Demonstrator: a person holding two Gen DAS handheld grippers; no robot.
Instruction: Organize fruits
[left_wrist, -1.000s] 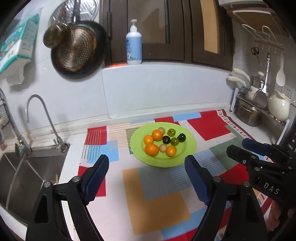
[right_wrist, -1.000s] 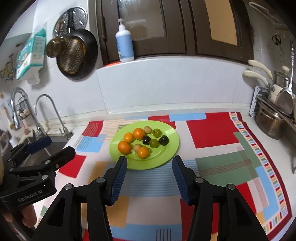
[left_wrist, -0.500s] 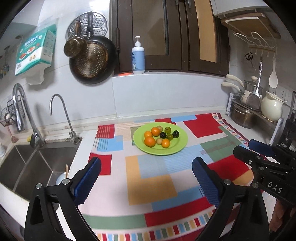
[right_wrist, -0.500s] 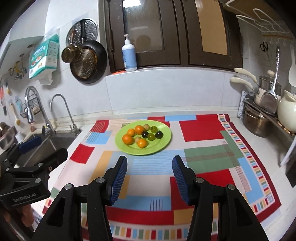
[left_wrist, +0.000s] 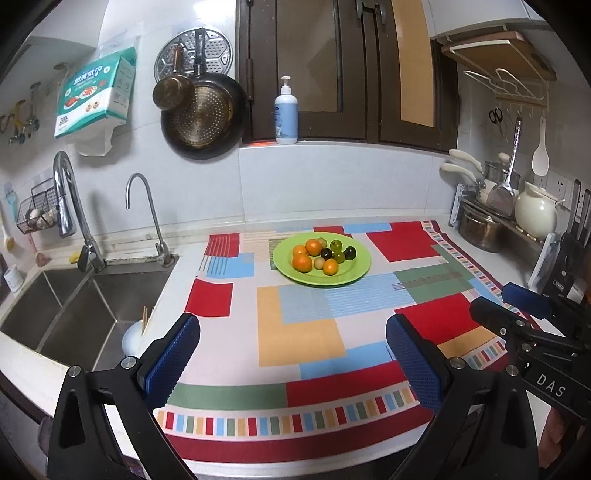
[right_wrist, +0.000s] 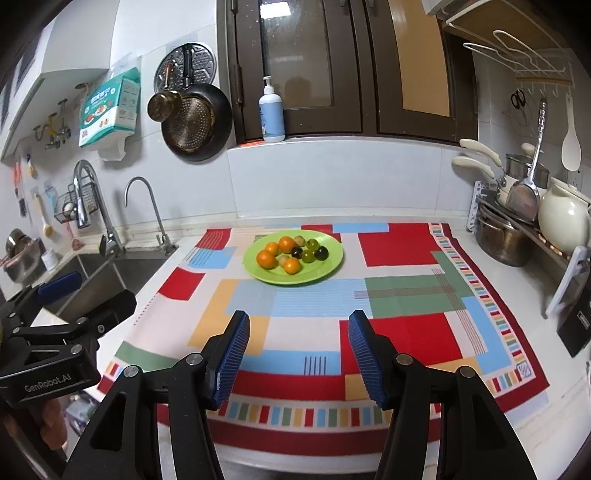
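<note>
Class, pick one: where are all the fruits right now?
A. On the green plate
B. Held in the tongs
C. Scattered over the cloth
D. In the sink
A. The oranges and the small green and dark fruits all sit together on the green plate; both tongs, left and right, are open and hold nothing.

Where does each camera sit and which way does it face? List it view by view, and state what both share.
Left wrist: on the left gripper, facing across the patterned mat to the green plate; its open fingers show, the right gripper beside them.
Right wrist: on the right gripper, facing the same plate; its open fingers and the left gripper show.
Shared: plate, oranges, mat, sink, hanging pan.
</note>
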